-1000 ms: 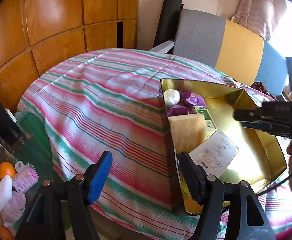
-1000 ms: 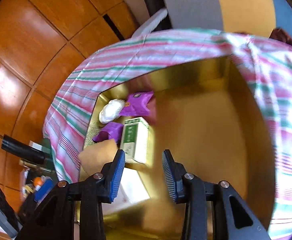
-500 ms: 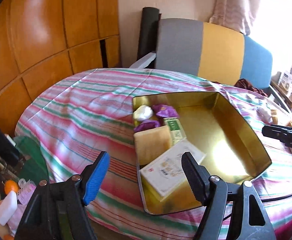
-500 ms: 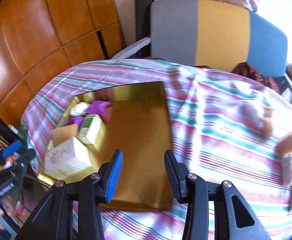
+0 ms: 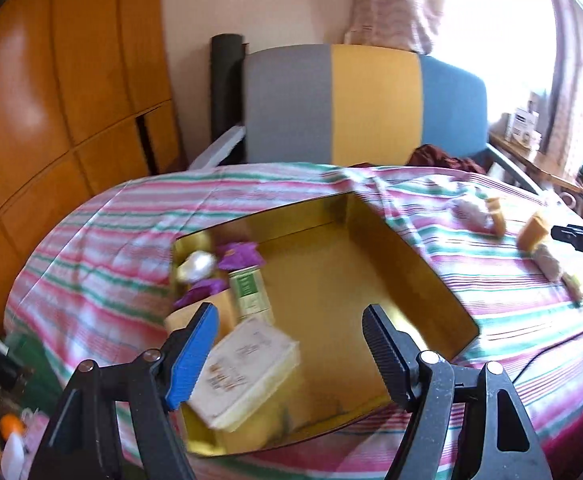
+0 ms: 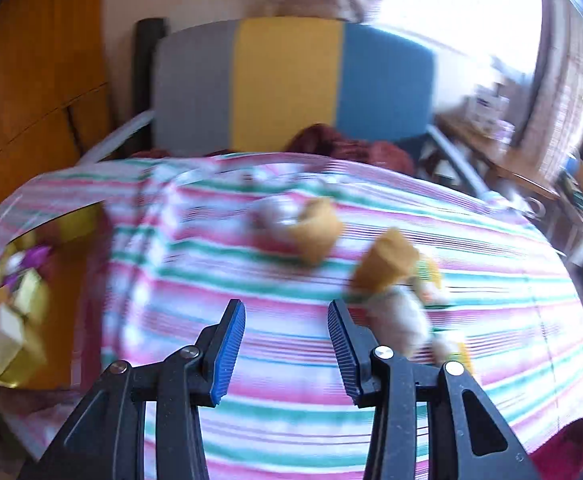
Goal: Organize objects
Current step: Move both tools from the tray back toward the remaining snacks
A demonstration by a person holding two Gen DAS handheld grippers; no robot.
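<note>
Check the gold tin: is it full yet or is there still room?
Still room. The gold tin holds items only along its left side, including the white box; the rest of its floor is bare.

The left gripper (image 5: 291,354) is matte black plastic with angular, triangular cut-out arms and round silver screws at the joints. One finger carries a ribbed blue pad (image 5: 190,358), the other a ribbed black pad (image 5: 383,354). The right gripper (image 6: 286,354) looks alike: black arms, silver screws, ribbed blue-edged pads (image 6: 227,354).
</note>
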